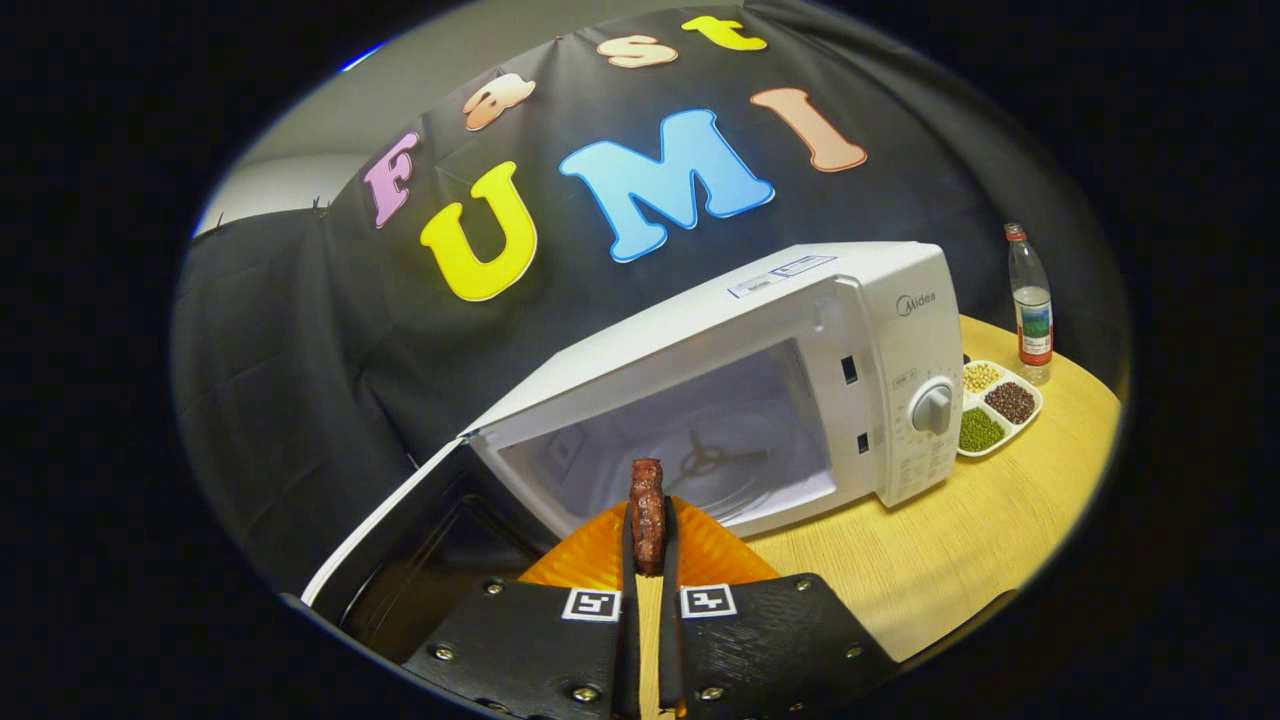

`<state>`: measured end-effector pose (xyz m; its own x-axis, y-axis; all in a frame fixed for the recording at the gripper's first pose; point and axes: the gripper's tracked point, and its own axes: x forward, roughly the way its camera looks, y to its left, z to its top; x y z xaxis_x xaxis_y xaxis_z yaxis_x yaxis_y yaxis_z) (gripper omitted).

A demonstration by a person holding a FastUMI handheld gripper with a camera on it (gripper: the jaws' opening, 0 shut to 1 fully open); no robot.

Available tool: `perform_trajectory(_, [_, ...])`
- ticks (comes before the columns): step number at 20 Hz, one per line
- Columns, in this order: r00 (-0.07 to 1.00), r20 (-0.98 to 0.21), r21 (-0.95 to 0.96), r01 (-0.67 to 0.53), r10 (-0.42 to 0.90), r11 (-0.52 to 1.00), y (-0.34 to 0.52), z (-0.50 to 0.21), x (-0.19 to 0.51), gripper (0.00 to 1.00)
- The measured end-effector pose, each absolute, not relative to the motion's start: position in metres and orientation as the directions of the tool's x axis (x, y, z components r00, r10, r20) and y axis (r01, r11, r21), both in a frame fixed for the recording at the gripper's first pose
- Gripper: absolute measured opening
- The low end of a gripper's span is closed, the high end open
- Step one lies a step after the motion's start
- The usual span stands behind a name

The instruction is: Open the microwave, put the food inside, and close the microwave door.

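Note:
A white microwave point(880, 330) stands on the wooden table, its door point(400, 540) swung wide open to the left. Its white cavity point(700, 440) shows a glass turntable on the floor. My gripper point(648, 545) is shut on a brown piece of food point(647, 510), held upright on its edge between the fingers. The food hangs above an orange plate point(590, 555), just in front of the microwave's opening. The control dial point(932, 408) sits on the right panel.
To the right of the microwave lie a white divided dish point(1028, 402) with beans and grains and a plastic water bottle point(1030, 305). The wooden table point(960, 560) stretches to the right of the plate.

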<state>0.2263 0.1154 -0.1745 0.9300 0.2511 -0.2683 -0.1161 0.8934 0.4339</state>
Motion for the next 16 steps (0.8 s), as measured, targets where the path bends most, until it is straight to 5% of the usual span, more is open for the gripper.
perform_trajectory(16, [0.917,-0.299,0.478,-0.096,0.265,0.873,0.144,-0.234,0.318,0.08])
